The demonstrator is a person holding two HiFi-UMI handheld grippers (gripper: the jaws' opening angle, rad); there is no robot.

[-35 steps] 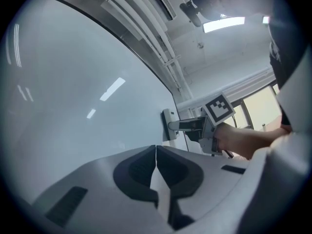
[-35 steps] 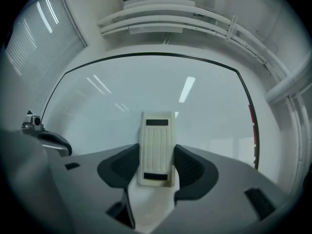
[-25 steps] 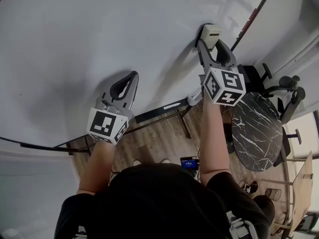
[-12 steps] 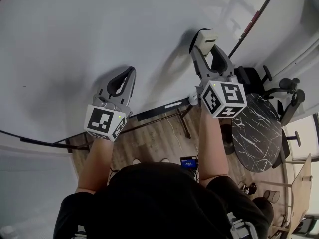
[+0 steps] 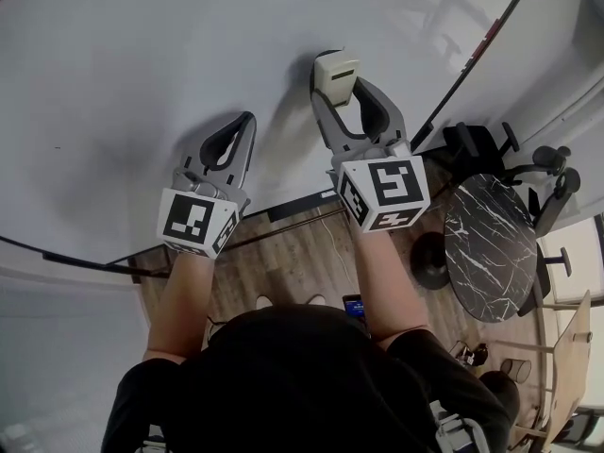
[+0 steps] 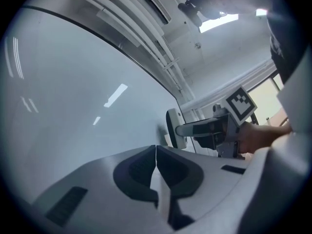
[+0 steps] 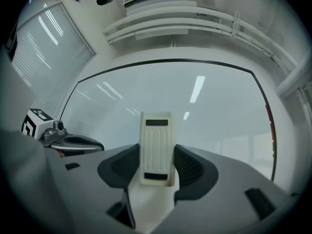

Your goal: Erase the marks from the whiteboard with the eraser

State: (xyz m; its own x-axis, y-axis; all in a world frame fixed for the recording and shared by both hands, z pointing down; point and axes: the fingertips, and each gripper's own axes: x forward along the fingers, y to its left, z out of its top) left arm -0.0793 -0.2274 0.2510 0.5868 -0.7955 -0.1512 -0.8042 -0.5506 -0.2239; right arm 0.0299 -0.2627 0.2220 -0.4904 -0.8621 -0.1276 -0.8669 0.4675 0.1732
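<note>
Looking for marks, we find almost nothing on the whiteboard (image 5: 189, 45): only one tiny dark speck (image 5: 57, 146) far out on its left side, too small to read. The board's top and left run out of the head view, so part of its surface is cut off. The eraser (image 5: 336, 75) sits on the board's lower middle, right up at the surface, though real contact is hard to judge; its felt face is turned away from us here. From the left gripper view we catch the eraser (image 6: 173, 128) side-on, dark pad towards the board, with a small shadow beside it. The right gripper (image 5: 342, 91) has its jaws clamped on the eraser's two long sides, and its own view shows the ribbed cream back (image 7: 156, 147) upright between the pads. The left gripper (image 5: 243, 121) hangs just beside it on the left, jaws pressed together with nothing between them, tips near the board. The person's forearms and dark top (image 5: 283, 385) block the floor straight below.

Around us: the board's black frame with a red piece (image 5: 491, 31) on its right edge, a black stand bar (image 5: 297, 206) over wooden floor (image 5: 293, 253), a round dark marble table (image 5: 491, 253) to the right, and office chairs (image 5: 552, 182) beyond it. Window blinds (image 7: 44, 48) show in the right gripper view.
</note>
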